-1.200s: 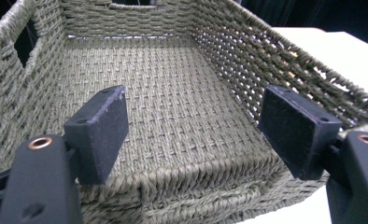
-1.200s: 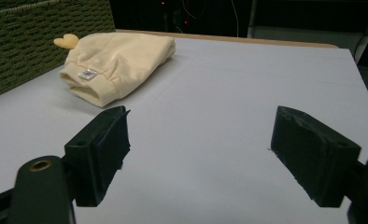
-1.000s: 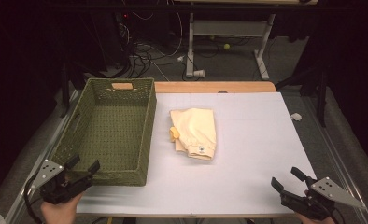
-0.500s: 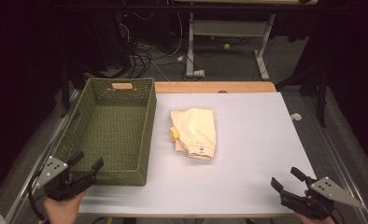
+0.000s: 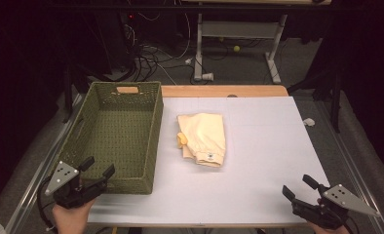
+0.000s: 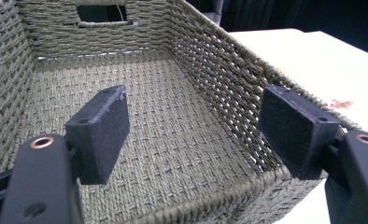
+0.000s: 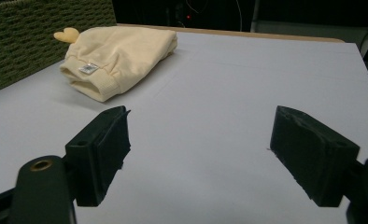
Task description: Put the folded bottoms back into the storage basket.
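A folded pale yellow garment [image 5: 203, 138] lies on the white table [image 5: 258, 146], just right of a green woven basket [image 5: 116, 131]. In the right gripper view the garment [image 7: 119, 56] shows a small white label and a yellow tab. My left gripper [image 5: 98, 168] hovers open at the basket's near rim, at the table's front left corner. Its jaws stand wide apart over the empty basket floor [image 6: 173, 135]. At the front right corner my right gripper [image 5: 297, 186] is open, low over bare table [image 7: 229, 93], well short of the garment.
The basket has a handle cut-out in its far wall [image 5: 127, 89]. A wooden strip [image 5: 219, 91] edges the table's far side. Cables and a metal stand [image 5: 239, 34] lie on the dark floor beyond. A small white object [image 5: 308, 122] sits off the right edge.
My left gripper has drawn back a little toward the front left corner of the table. The right gripper, the garment and the basket have stayed put.
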Demonstrator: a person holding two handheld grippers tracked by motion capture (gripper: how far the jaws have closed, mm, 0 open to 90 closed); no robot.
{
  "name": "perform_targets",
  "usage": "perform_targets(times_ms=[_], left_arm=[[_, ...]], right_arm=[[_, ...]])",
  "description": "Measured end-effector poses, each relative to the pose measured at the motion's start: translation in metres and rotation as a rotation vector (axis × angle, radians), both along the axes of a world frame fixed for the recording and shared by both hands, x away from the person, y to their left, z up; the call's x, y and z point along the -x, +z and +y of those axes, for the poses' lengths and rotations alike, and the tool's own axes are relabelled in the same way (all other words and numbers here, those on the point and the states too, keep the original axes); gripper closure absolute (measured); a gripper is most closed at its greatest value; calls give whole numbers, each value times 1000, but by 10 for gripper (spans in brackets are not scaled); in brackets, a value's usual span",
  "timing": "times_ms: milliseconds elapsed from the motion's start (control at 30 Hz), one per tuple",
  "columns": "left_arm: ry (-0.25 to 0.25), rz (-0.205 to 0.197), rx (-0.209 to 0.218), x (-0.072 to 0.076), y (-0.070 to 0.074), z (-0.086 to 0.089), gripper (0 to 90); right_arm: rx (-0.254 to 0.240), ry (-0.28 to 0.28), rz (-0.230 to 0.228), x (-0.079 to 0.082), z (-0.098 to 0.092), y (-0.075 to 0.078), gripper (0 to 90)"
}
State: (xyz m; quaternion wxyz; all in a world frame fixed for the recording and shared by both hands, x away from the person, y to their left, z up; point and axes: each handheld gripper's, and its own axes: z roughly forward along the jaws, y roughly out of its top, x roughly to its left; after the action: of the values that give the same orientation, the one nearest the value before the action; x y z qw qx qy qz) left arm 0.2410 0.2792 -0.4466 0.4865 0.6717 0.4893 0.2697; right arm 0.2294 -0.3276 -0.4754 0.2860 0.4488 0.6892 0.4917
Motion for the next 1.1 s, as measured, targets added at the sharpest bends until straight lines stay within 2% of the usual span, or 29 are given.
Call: perform_targets(times_ms=[500,600,1100], left_arm=[[-34,-8,12,-4,2,-11,234],[-58,2,46,-7,3,-15,234],[-112,-8,35,-13,8,-38,235]], right_arm=[[-1,2,4,0,1,0,206],[0,6,1,0,1,0,206],[0,9,0,0,1,0,207]])
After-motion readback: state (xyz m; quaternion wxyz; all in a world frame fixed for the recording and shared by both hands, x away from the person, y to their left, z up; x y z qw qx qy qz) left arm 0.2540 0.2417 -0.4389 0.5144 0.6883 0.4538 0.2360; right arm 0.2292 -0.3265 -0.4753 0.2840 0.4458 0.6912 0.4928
